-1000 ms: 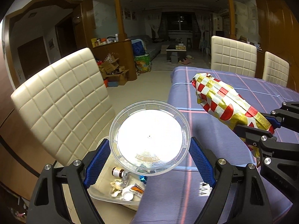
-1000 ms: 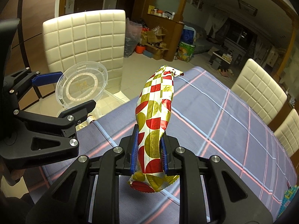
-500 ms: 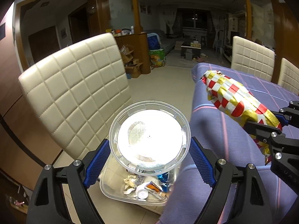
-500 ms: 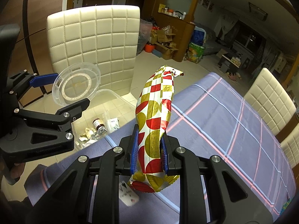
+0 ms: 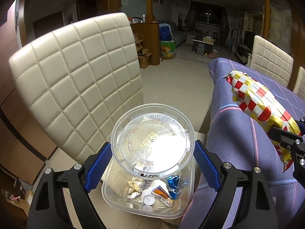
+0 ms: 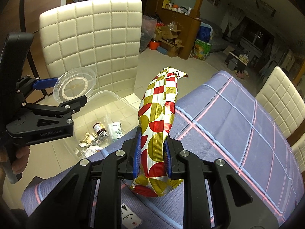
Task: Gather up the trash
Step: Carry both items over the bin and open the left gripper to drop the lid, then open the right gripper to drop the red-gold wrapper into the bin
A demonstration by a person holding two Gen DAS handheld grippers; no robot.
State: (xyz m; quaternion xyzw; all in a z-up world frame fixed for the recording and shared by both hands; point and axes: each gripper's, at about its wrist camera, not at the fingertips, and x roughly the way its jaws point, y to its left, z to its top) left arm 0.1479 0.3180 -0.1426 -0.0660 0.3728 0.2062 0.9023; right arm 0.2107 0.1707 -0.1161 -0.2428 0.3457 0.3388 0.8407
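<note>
Mid-dump here: my left claw (image 5: 152, 164) is clamped wide on the clear lid (image 5: 152, 143) over the trash bin (image 5: 122, 204), right claw (image 6: 152, 156) squeezing the checkered wrapper (image 6: 158, 114) above the counter (image 6: 238, 133) edge, so next both need releasing over that bin.

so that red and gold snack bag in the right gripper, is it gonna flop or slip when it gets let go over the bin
Probably stiff enough: the snack bag stands up past the right gripper without drooping. It looks puffy, so likely light. The glossy foil may slide off the bin rim.
</note>
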